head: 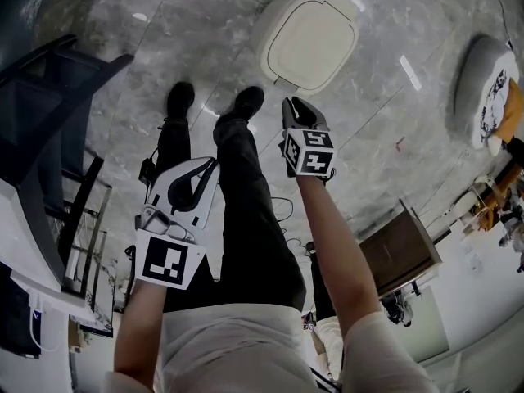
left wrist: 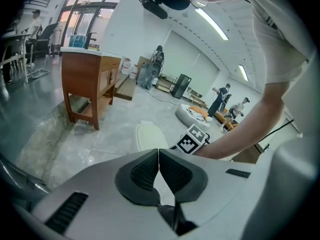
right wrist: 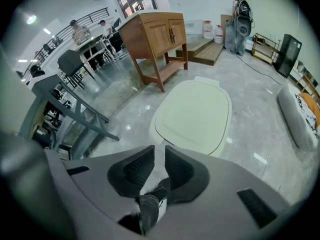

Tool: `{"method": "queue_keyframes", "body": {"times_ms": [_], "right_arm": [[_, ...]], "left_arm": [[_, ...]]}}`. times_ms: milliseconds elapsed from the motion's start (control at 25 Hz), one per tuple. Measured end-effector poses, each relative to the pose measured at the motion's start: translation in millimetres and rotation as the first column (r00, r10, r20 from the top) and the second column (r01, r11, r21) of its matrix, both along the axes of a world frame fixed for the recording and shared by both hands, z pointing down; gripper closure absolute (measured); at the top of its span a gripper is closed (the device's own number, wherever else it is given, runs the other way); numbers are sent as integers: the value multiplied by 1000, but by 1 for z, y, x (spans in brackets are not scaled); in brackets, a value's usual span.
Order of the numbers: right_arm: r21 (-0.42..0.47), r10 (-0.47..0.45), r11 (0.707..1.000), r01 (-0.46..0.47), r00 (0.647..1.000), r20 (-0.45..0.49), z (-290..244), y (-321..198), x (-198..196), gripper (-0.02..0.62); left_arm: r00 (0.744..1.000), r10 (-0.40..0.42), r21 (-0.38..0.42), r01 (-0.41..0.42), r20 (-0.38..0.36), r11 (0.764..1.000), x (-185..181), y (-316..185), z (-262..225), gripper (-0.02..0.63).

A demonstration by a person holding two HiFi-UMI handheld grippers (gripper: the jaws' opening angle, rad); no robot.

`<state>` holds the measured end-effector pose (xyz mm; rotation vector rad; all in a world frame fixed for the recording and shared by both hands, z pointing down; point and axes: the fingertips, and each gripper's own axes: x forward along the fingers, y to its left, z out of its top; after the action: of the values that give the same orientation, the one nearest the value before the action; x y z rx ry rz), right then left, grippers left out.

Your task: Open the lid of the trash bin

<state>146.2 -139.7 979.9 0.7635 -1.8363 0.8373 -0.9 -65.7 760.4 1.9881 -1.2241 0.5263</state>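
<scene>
Beyond the person's feet, on the floor, the trash bin [head: 309,41] is seen with its lid [right wrist: 192,115] down. It lies straight ahead of the nearer right gripper [head: 301,109], whose jaws are set at a narrow, empty gap. The left gripper [head: 201,174] is held by the leg, jaws together on nothing.

Grey marble floor [head: 377,113]: open all round cream rounded-square plastic bin lid [head: 309,41]; approach free fr lid's 5 o'clock.
Obstacles, head view:
- black metal frame rack [head: 49,113], 9 o'clock
- brown wooden cabinet [head: 401,248], 4 o'clock
- grey oval cushion bed [head: 483,84], 2 o'clock, well apart fr lid
- wearer's black shoes [head: 243,102], near lid's 7 o'clock
</scene>
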Motion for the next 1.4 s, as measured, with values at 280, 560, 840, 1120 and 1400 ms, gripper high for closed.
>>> {"method": "queue_keyframes", "body": {"times_ms": [280, 560, 840, 1120, 1400], "right_arm": [[9, 54, 999, -53, 997, -46, 31, -3, 4, 514], [6, 26, 1000, -26, 989, -147, 64, -2, 9, 509], [53, 40, 998, -28, 974, -222, 70, 0, 9, 511], [24, 3, 1000, 2, 977, -213, 68, -2, 6, 509], [-21, -82, 997, 80, 981, -175, 48, -8, 14, 510]], "left_arm": [[1000, -19, -22, 19, 5, 1000, -9, 8, 21, 588], [999, -35, -64, 34, -6, 997, -6, 15, 35, 588], [1000, -24, -64, 23, -18, 998, 3, 12, 43, 588], [999, -25, -63, 23, -22, 998, 12, 9, 40, 588], [998, -59, -67, 57, -33, 996, 15, 1, 23, 588]]}}
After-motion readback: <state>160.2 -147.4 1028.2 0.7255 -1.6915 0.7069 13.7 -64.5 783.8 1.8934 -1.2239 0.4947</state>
